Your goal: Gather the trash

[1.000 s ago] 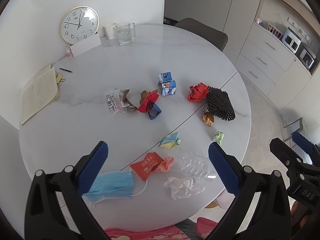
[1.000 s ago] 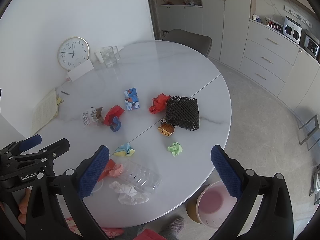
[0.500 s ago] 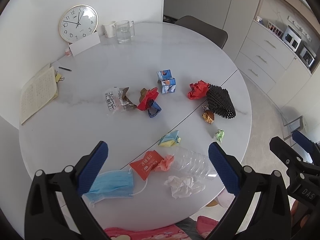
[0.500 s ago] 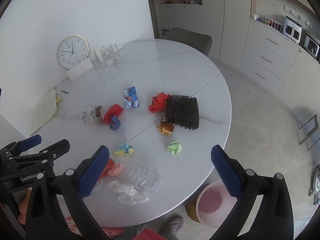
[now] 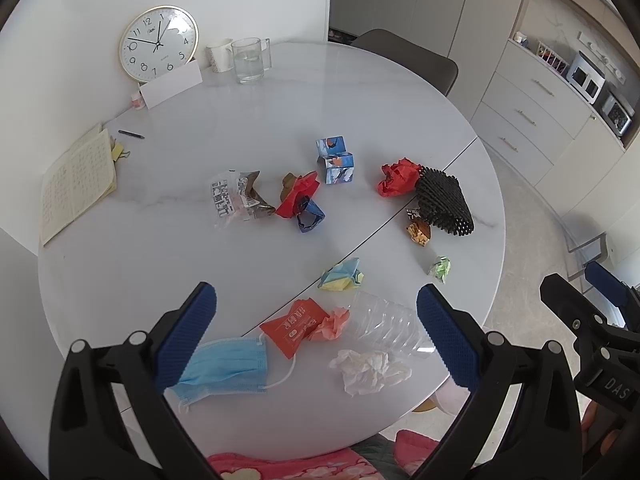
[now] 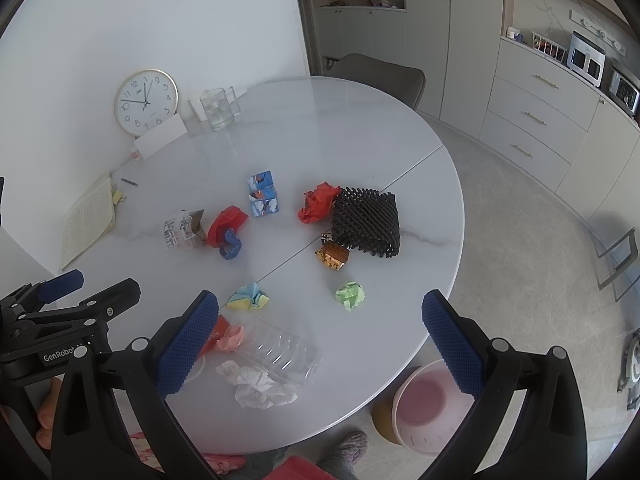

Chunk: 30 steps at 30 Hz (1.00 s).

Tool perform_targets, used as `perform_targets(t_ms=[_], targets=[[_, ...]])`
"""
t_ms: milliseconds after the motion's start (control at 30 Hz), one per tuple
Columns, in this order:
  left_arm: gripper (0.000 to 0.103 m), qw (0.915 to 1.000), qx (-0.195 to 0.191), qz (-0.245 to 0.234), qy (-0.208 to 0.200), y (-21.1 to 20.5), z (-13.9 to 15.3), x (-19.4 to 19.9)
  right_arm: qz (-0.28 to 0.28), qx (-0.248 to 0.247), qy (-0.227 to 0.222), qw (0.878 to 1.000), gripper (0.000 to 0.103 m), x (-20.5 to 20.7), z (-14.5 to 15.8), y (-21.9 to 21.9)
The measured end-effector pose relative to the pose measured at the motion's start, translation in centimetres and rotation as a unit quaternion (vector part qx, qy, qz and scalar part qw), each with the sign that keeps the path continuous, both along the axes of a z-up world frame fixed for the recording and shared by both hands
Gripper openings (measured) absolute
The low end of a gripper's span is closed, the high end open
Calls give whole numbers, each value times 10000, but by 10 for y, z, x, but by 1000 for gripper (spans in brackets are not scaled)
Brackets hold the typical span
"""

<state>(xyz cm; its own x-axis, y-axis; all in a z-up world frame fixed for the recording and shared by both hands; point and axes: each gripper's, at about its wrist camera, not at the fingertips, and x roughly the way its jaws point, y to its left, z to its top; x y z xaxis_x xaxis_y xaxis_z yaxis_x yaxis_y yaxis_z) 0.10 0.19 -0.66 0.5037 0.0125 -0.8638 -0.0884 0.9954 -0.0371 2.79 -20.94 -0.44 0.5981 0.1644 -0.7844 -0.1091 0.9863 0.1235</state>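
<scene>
Litter is scattered over the table. At the near edge lie a flat blue mask, a red packet touching a pink wad, a clear bottle on its side, and a white tissue just before it. Mid-table sit a yellow-blue wad and a green wad. Farther back: a black mesh sleeve against red paper, a gold wrapper, a blue carton, a printed wrapper, and red plastic over a blue ring.

Bright, even daylight; soft shadows under trash on white table. Sharp centre, heavy fisheye bending, dark vignette at corners.
</scene>
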Motion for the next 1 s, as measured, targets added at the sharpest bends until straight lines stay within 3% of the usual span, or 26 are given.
perform_targets(t_ms=[1000], targets=[[96, 10000, -32, 25, 27, 2, -2, -2, -15, -16, 24, 10000, 101, -1, -2, 1]])
